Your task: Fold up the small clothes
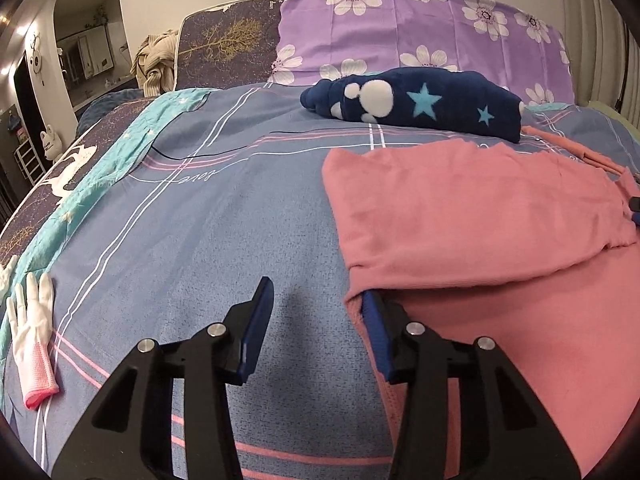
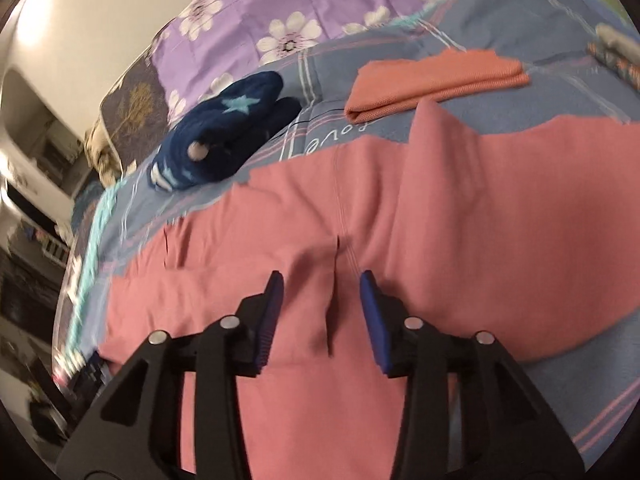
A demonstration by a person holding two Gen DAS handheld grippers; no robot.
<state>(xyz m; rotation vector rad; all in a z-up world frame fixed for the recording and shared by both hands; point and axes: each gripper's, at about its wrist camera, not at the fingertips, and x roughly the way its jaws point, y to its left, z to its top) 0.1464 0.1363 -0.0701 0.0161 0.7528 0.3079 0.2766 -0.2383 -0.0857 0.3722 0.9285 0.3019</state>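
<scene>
- Bed (image 1: 224, 216) under a blue-grey sheet with pink and white stripes, filling both views.
- Purple flowered pillow (image 1: 404, 32) up at the head of the bed, against the wall.
- Pink garment (image 1: 460, 216) spread flat on the sheet, one layer doubled over the other, the folded edge right by the left gripper; in the right wrist view, same pink cloth (image 2: 360, 220) with a centre seam running up from the fingers.
- Navy fleece bundle (image 1: 416, 106) with stars and white dots, lying beyond the pink garment, just before the pillow.
- Folded salmon cloth (image 2: 432, 82), apart from the pink garment, further up the bed.
- White glove (image 1: 32, 336) with a pink cuff, flat at the sheet's left edge.
- Left gripper (image 1: 316, 300): fingers apart, bare sheet between them, the right finger tucked at the garment's folded edge, not pinching.
- Right gripper (image 2: 320, 284): fingers apart over the pink garment, a raised crease of cloth between them, pads off it.
</scene>
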